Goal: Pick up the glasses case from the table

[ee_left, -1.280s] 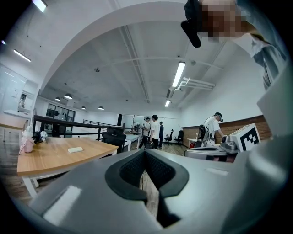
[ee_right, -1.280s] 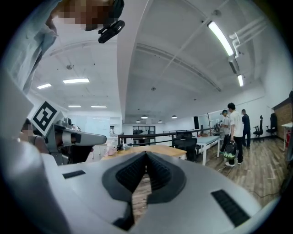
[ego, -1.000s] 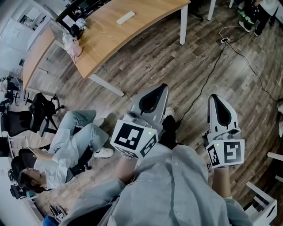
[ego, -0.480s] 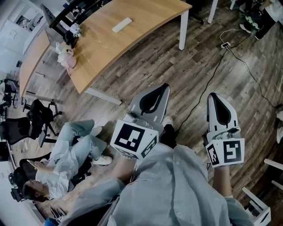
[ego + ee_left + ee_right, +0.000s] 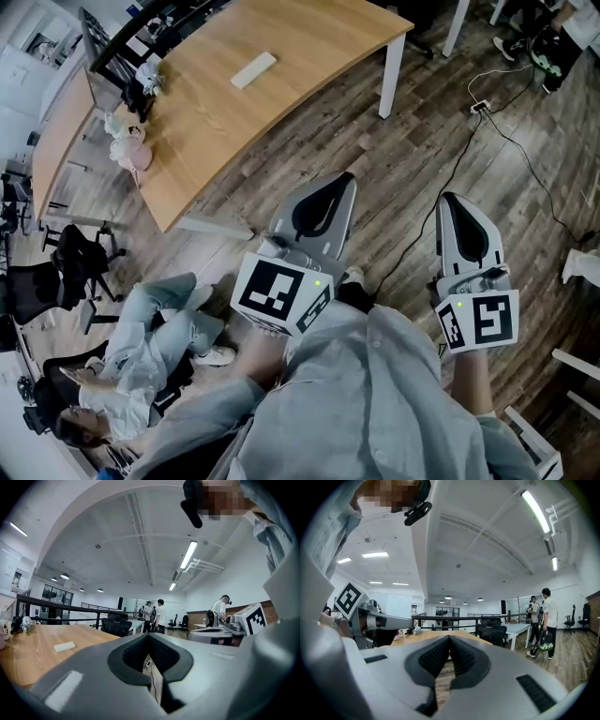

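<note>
The glasses case (image 5: 254, 69) is a flat white oblong lying on the curved wooden table (image 5: 309, 47) at the top of the head view. In the left gripper view the glasses case (image 5: 64, 646) shows low at the left, far off. My left gripper (image 5: 343, 180) and right gripper (image 5: 453, 201) are held side by side over the wood floor, well short of the table. Both point level toward it. Each is shut with nothing between its jaws, as the left gripper (image 5: 149, 636) and the right gripper (image 5: 449, 637) show in their own views.
A white table leg (image 5: 389, 66) stands ahead of the grippers. A black cable (image 5: 441, 178) runs over the floor to a power strip (image 5: 480, 106). Pink and white soft toys (image 5: 127, 145) sit at the table's left end. A seated person (image 5: 141, 328) and office chairs (image 5: 47, 272) are at the left.
In the head view the table and the case have slid down and closer, and the seated person has slid toward the lower left. Both grippers stay shut and side by side.
</note>
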